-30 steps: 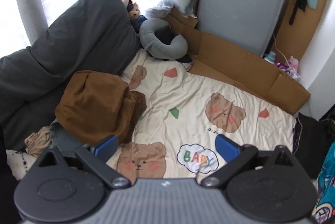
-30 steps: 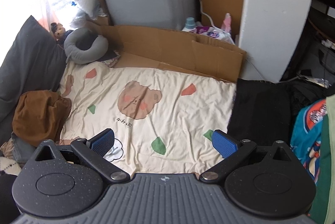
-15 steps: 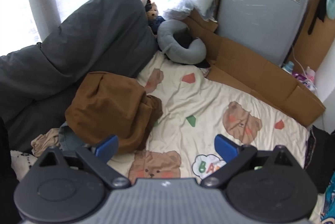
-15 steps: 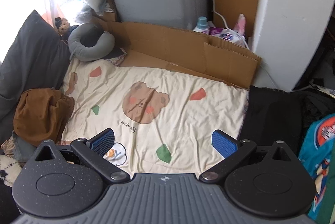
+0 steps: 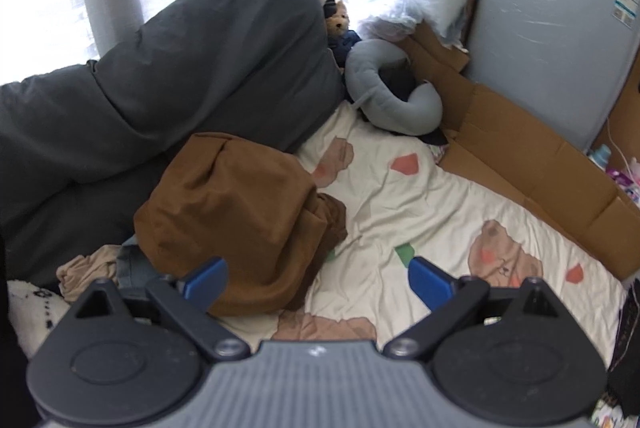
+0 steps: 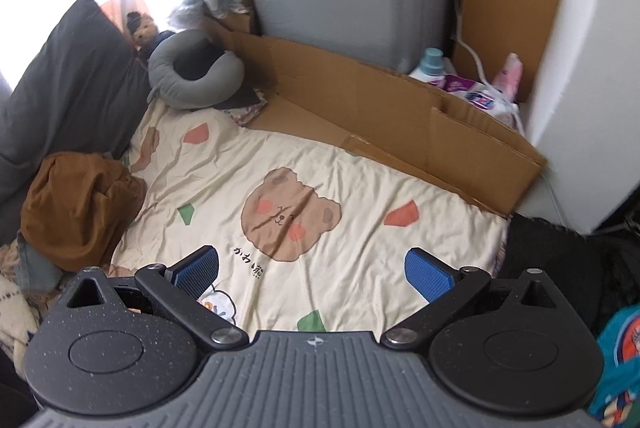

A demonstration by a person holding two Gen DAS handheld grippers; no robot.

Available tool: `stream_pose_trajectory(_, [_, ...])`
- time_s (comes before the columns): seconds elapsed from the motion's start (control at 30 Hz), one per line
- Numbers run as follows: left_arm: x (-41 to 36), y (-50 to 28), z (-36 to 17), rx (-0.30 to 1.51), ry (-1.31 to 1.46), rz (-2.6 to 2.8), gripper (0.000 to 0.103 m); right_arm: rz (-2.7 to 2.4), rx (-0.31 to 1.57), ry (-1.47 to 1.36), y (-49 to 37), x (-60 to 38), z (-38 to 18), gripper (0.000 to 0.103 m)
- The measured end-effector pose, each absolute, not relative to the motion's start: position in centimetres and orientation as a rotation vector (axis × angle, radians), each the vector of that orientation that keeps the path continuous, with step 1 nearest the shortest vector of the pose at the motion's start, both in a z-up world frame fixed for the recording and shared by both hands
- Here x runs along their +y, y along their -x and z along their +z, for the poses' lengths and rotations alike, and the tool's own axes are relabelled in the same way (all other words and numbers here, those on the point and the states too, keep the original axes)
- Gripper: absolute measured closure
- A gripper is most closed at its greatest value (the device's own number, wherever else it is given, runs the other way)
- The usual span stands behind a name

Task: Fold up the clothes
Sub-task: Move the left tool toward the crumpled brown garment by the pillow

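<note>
Two grippers hover with jaws spread wide over a bear-print bedsheet (image 6: 320,164), holding nothing.

Brown garment (image 5: 240,216) lies bunched at the sheet's left edge against a dark pillow (image 5: 180,68), atop a grey garment (image 5: 130,266) and beige cloth (image 5: 86,272). Left gripper (image 5: 316,278) sits nearest it; right gripper (image 6: 312,270) hangs over bare sheet. Likely risk: a pinch into the heap snags several layers or the sheet together.

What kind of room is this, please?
Probably a bedroom: a bear-print bedsheet covers the sleeping surface, with dark pillows, a neck pillow and a heap of brown clothing.
</note>
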State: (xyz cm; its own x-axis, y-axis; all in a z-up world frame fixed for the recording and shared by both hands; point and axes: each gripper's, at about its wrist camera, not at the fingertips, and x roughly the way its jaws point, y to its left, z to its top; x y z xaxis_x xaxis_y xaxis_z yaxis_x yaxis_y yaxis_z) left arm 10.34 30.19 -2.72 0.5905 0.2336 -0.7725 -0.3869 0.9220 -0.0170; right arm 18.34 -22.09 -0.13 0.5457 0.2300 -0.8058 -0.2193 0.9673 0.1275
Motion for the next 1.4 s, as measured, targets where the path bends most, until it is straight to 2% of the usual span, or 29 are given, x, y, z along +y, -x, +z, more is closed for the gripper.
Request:
stream_pose_trajectory(0.57, [31.6, -11.6, -11.1, 0.922, 0.170, 0.386, 0.008, 0.324, 0.969, -0.040, -19.8, -21.0, -9.5, 0.001])
stream_pose_trajectory(0.9, [33.1, -12.9, -14.1, 0.828, 0.082, 0.453, 0.010, 0.356, 0.921, -0.061, -20.5, -20.6, -15.8, 0.001])
stream_pose_trajectory(1.17, [37.4, -12.6, -19.0, 0.803, 0.002, 0.583, 0.014, 0.407, 0.863, -0.125, -20.5, -20.6, -20.7, 0.001])
stream_pose_trajectory(1.4, [42.2, -11.5, -21.3, 0.731, -0.017, 0.665, 0.016, 0.452, 0.886, -0.057, -19.4, -18.7, -24.9, 0.001])
